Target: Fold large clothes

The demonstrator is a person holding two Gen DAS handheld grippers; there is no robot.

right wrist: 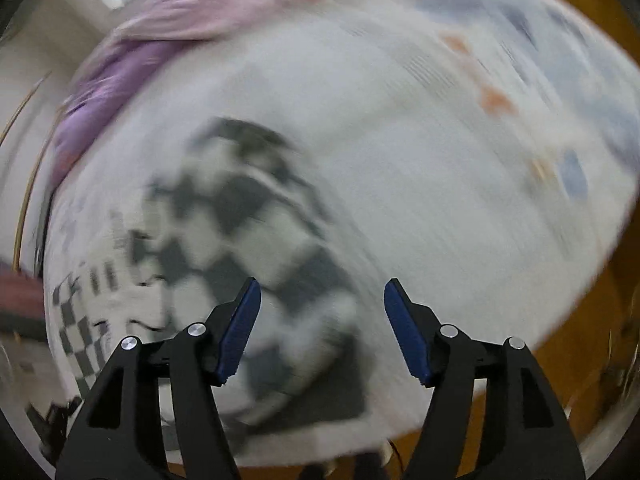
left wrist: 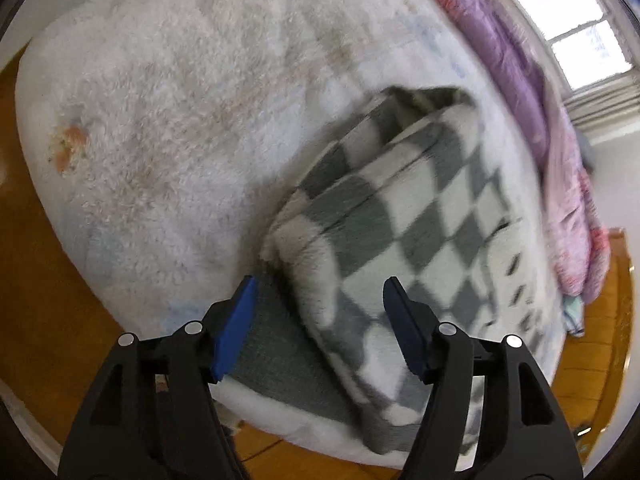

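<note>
A grey-and-white checkered garment lies folded in layers on a white fluffy bed cover. Its near edge hangs over the bed's front. My left gripper is open, with blue pads, just above the garment's near corner and holds nothing. In the right wrist view the same garment is heavily blurred. My right gripper is open and empty above its near part.
A purple and pink quilt is heaped along the far side of the bed. A window is behind it. Orange wooden floor surrounds the bed's near edge.
</note>
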